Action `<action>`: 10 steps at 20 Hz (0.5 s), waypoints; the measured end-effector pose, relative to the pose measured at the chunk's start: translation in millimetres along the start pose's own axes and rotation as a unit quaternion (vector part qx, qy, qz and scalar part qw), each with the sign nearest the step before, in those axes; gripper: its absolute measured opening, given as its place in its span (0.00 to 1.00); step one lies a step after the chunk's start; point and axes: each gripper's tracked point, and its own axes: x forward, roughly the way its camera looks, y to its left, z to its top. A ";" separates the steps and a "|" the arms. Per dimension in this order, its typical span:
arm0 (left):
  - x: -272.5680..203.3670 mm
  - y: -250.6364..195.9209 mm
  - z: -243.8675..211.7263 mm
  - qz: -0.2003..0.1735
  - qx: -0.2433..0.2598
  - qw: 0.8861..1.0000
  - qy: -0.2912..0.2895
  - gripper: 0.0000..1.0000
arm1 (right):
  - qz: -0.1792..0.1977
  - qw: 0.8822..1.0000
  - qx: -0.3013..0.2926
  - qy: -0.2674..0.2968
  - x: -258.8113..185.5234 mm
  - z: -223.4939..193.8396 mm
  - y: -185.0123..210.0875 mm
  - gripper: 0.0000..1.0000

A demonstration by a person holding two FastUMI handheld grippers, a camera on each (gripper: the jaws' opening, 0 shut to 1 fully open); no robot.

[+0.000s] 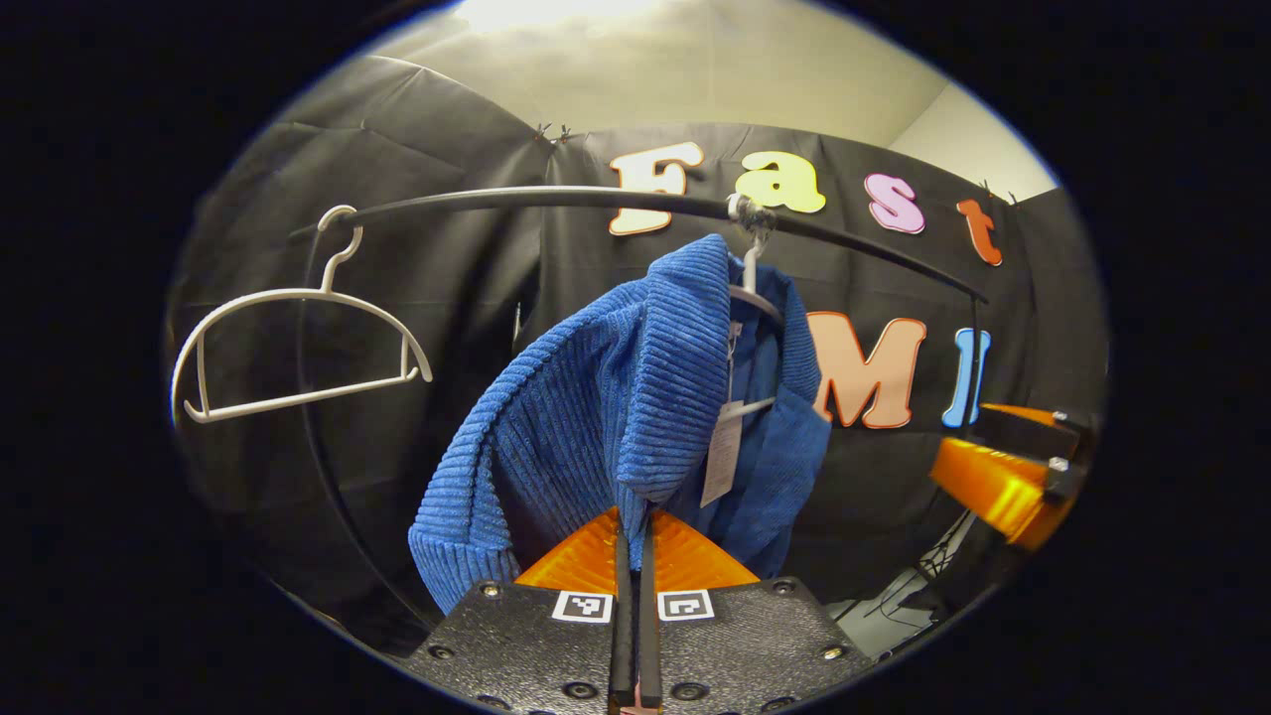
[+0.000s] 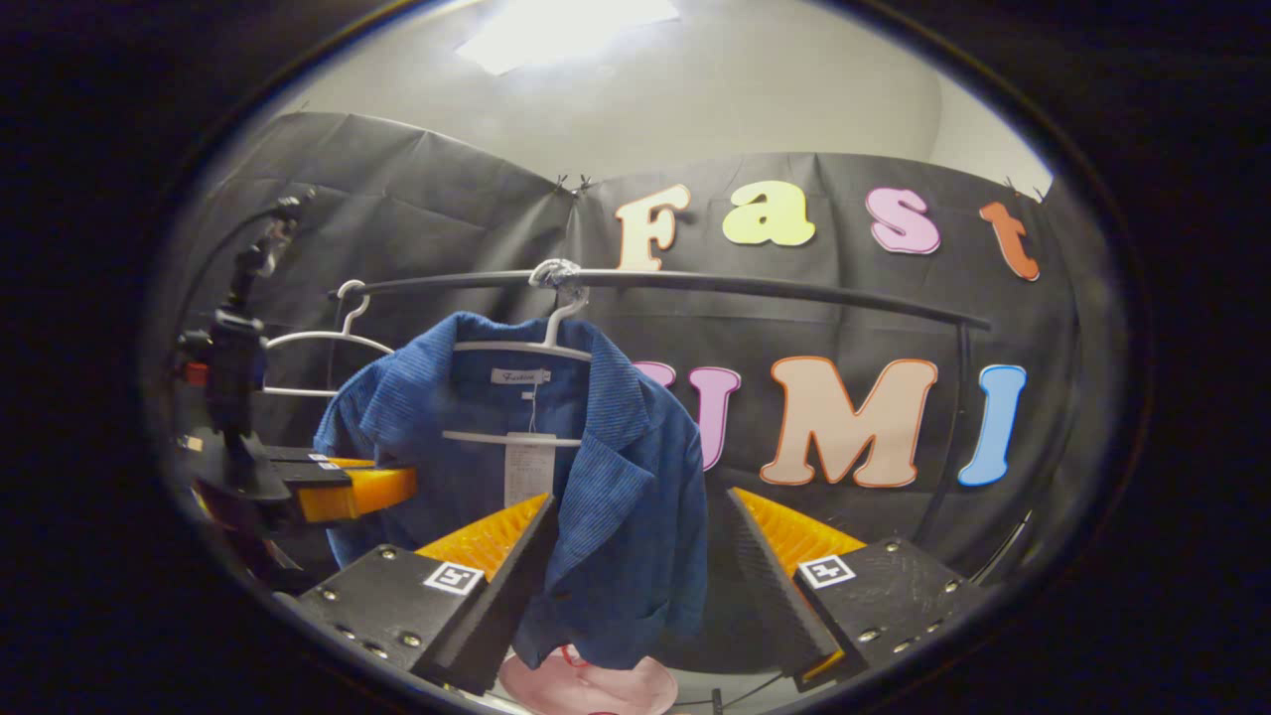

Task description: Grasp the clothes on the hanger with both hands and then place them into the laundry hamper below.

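Currently the left gripper has its two fingers pressed together into a thin slit, with the lower hem of a ribbed collar flap of the blue corduroy jacket meeting the fingertips; whether fabric is actually pinched between them I cannot tell. Ribbed ridged pads fan out on both sides of that slit. The jacket hangs straight ahead of this gripper on a thin white hanger hooked on a curved black rail, thick cord ribs running across sleeve and collar, and a pale paper tag dangles just right of the fingers. Up and to the left of the fingers, a bare white hanger with rounded shoulders sits on the same rail. In the right gripper view, the right gripper is spread wide open, gripping nothing; the jacket's front panel with lapel hangs in the gap, close to the left finger, contact unclear. Below the fingers, a soft pink rounded thing shows, too cut off to identify. The left gripper also shows at far left of this view, beside the jacket's sleeve.
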 end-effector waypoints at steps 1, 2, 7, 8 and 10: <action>-4.5 -2.6 4.4 -0.008 -0.001 1.000 -0.001 0.02 | 0.007 1.000 0.002 0.003 5.8 -3.9 4.8 0.99; -9.2 -4.0 8.4 -0.015 -0.001 1.000 -0.004 0.02 | 0.016 1.000 0.004 0.005 13.7 -6.5 10.2 1.00; -22.3 -6.0 23.2 -0.030 0.004 0.999 -0.012 0.01 | 0.051 0.998 0.012 0.023 57.6 -28.6 36.6 0.99; -25.0 -5.2 26.5 -0.031 0.004 0.999 -0.014 0.01 | 0.050 0.998 0.015 0.030 66.8 -33.7 39.8 0.99; -29.4 -3.4 33.5 -0.032 0.006 0.999 -0.018 0.01 | 0.043 0.998 0.015 0.037 83.7 -42.8 43.8 0.96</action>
